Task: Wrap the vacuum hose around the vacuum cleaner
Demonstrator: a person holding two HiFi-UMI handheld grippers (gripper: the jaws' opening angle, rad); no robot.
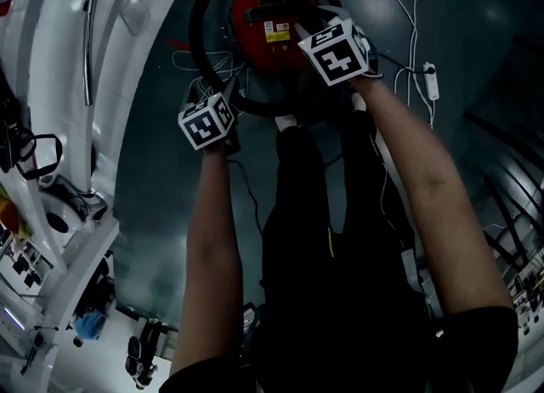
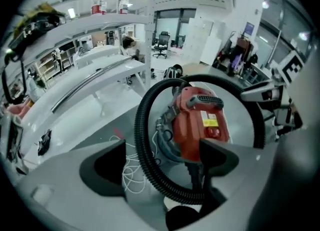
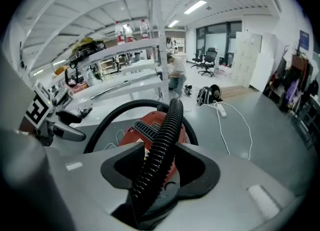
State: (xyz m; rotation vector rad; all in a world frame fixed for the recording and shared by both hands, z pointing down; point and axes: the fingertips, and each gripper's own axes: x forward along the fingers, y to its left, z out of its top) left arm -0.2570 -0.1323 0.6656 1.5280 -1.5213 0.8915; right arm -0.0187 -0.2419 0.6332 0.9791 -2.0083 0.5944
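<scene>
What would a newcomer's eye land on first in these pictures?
The red vacuum cleaner on the grey floor, ringed by its black ribbed hose, stands out first. The right gripper is clamped on a stretch of that hose, while the left gripper hangs open facing the loop's near bend.

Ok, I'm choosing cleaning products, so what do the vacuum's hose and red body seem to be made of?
The hose looks like flexible black plastic or rubber, matte: close ribs run along it and it bends into a loop. The vacuum cleaner body looks like hard moulded red plastic, slightly glossy, with smooth rounded edges. Its handle looks like grey plastic.
</scene>
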